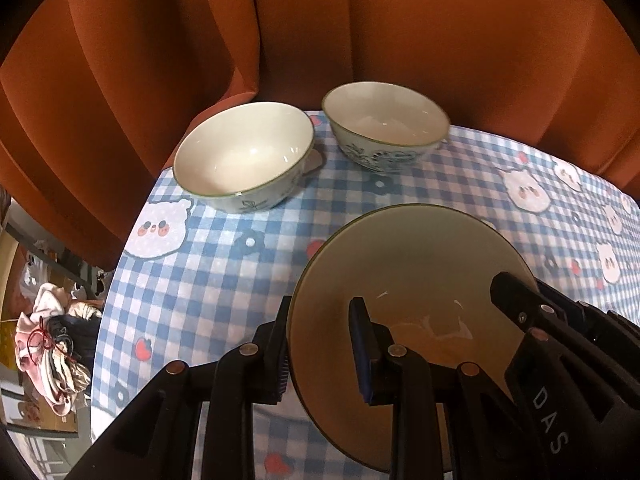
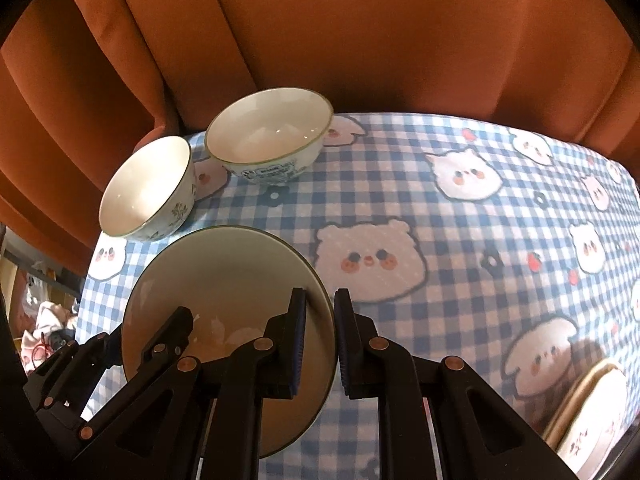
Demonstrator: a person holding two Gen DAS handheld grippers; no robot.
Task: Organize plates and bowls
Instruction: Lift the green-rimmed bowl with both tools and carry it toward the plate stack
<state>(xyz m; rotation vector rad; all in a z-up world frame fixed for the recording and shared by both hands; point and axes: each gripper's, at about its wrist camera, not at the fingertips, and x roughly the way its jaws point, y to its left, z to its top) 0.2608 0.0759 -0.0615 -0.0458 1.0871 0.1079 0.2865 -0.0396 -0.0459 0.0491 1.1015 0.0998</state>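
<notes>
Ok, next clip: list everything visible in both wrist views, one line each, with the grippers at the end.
plate: one, cream with a dark green rim, near side of the table, held at both edges
bowls: two, white inside with blue-green patterns outside, far left corner of the table, side by side; one nearer the edge, the other beside it
tablecloth: one, blue and white check with white animal faces, covers the table
curtain: one, rust orange, behind the table
dish: one, cream, partly visible at the right edge of the right wrist view
clothes pile: one, pink and white, below the table on the left
left gripper: black, shut on the plate's left edge
right gripper: black, shut on the plate's right edge
</notes>
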